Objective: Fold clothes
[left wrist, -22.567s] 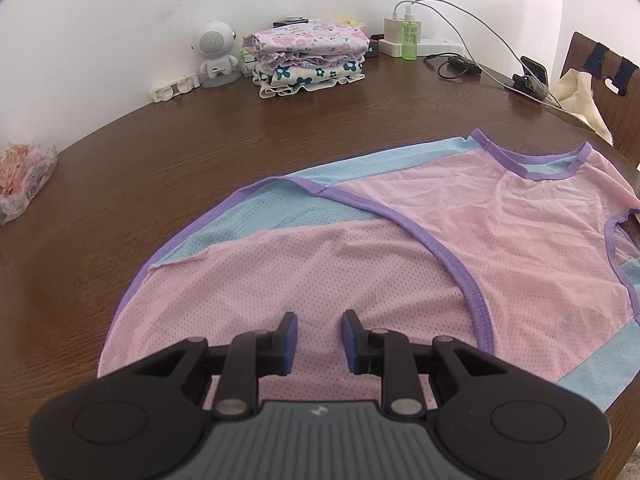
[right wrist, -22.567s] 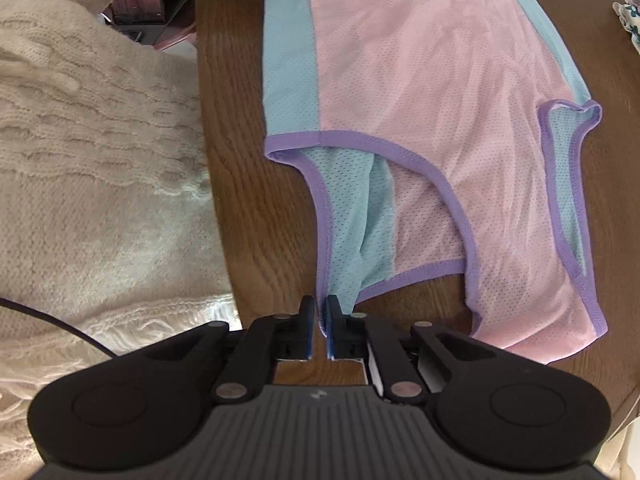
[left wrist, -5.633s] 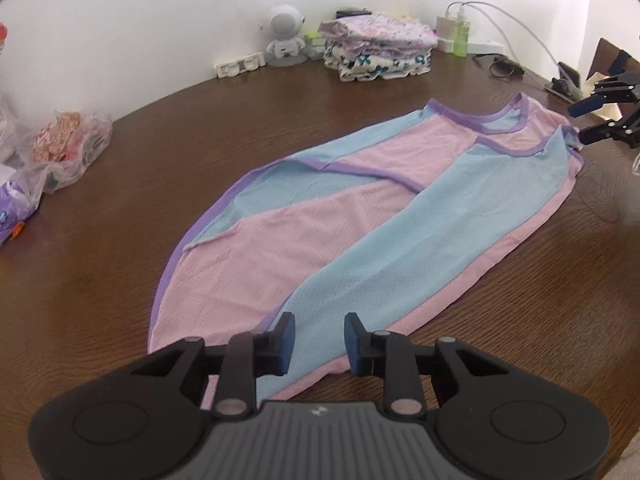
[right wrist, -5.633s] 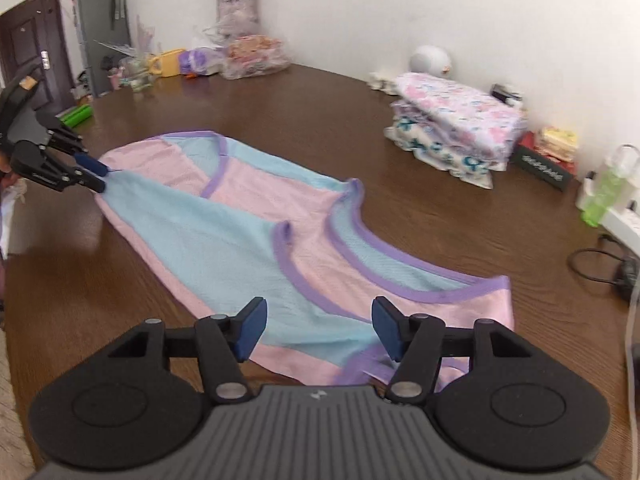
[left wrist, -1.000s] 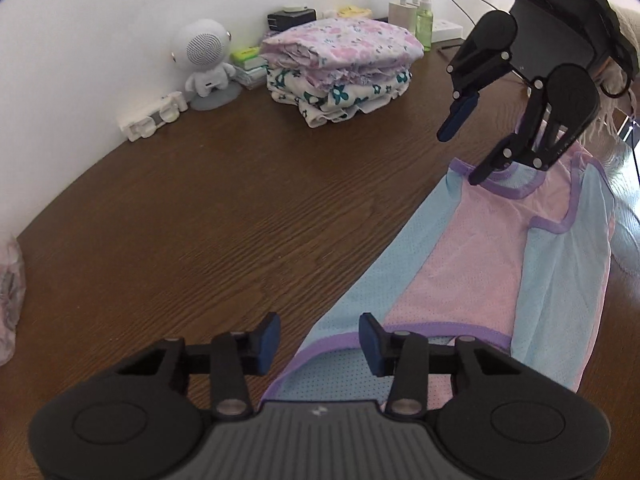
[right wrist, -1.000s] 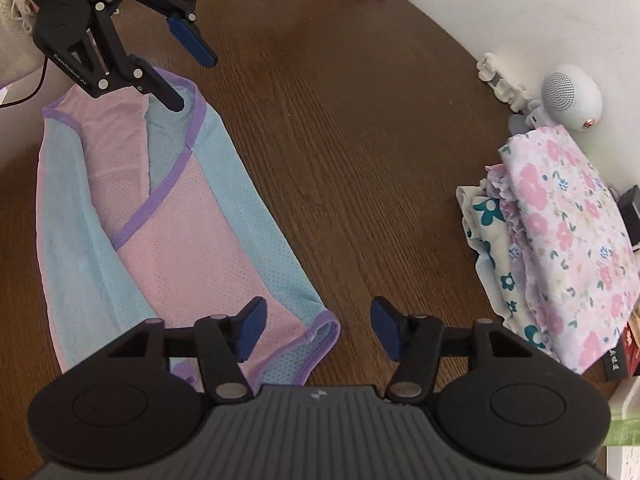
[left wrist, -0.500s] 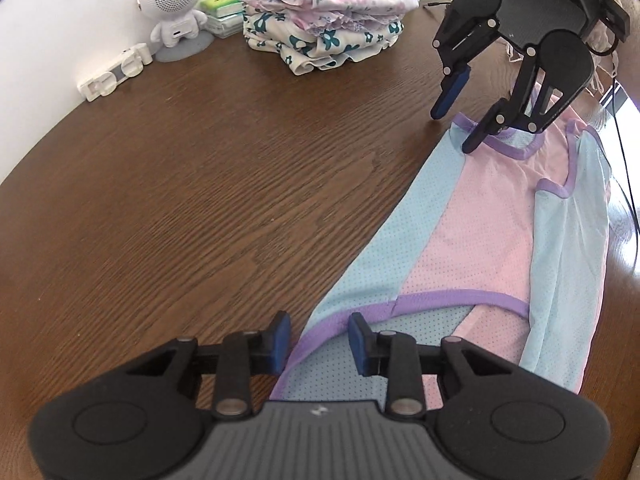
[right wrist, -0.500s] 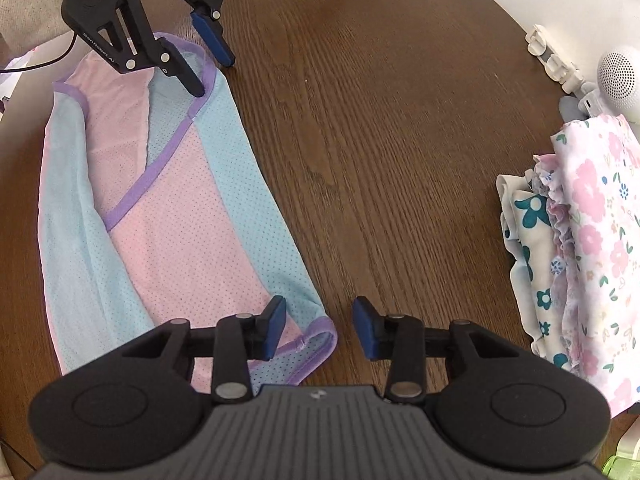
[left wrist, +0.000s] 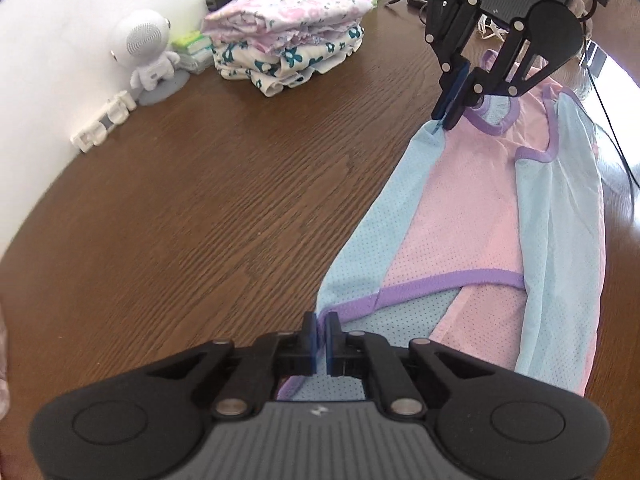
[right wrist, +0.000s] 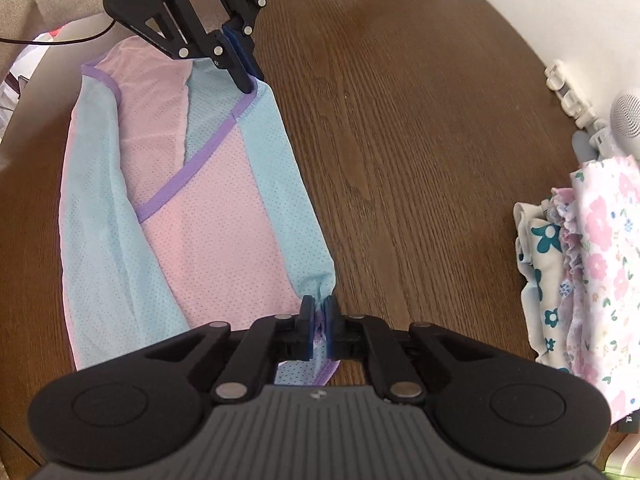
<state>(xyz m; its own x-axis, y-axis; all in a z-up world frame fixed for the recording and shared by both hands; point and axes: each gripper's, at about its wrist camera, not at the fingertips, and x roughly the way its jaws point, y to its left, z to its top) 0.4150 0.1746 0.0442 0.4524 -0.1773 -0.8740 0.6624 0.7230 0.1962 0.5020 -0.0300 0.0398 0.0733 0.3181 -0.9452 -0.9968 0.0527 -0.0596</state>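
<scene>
You have the pink and blue mesh garment lying on the brown bench as a long narrow strip, both side panels already turned in over the middle, and its long axis runs straight from one tool to the other. Your left tool is closed down on the purple-trimmed corner at the near end of the strip's blue edge, its two blue pads nearly together with fabric pinched between them. Your right tool is likewise clamped on the opposite end of that same edge, where the blue cloth bunches into the pads beside a purple hem; seen from the left wrist view, it sits at the far end by the purple neckline. So each tool holds one end of the edge that faces the open bench, and neither is nearer the middle than the other. What the next move seems to turn on is that axis: bringing one end toward the other along the strip's length would halve it, while carrying both ends sideways across it would only narrow it further. The fabric looks thin, perforated and limp, so it will likely sag between your two grips once lifted, and the turned-in blue panel on the far side could slide open. A stack of folded floral clothes sits well apart near the wall, beside a small white robot-shaped speaker.
</scene>
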